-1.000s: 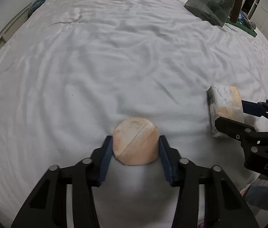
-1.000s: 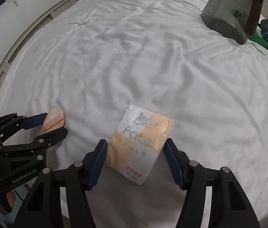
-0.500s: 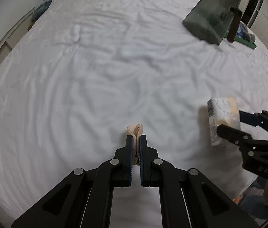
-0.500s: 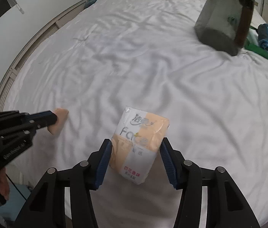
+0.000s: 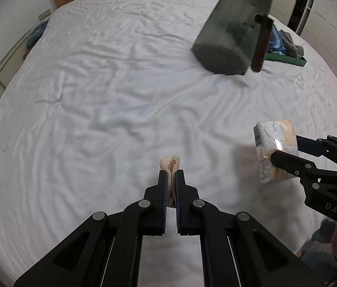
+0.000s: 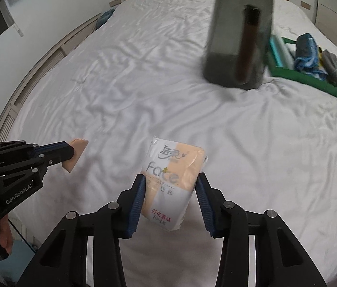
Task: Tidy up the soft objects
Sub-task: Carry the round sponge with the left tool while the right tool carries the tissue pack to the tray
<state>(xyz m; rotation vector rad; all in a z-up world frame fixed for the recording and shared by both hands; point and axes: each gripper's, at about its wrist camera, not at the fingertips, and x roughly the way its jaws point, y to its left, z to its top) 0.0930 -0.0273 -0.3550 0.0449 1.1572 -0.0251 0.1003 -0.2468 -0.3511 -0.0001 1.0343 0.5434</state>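
Carrying toward the dark bin [image 5: 235,31], each hand-held gripper was clamped on its load above the bed [image 5: 111,91]: left hand-held gripper [image 5: 171,179] squeezing the sponge puff [image 5: 170,163], right hand-held gripper [image 6: 169,192] pinching the tissue pack [image 6: 172,179], both likely awaiting release into that bin.

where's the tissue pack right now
The tissue pack is pinched in the right gripper, held above the white bed. In the left wrist view it shows at the right edge, right of the folded peach pad in the left gripper.

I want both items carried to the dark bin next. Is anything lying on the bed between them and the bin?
Nothing visible. Bare white sheet lies between the tissue pack in the right claw, the sponge in the left claw, and the bin. The green tray sits beyond it, to the right.
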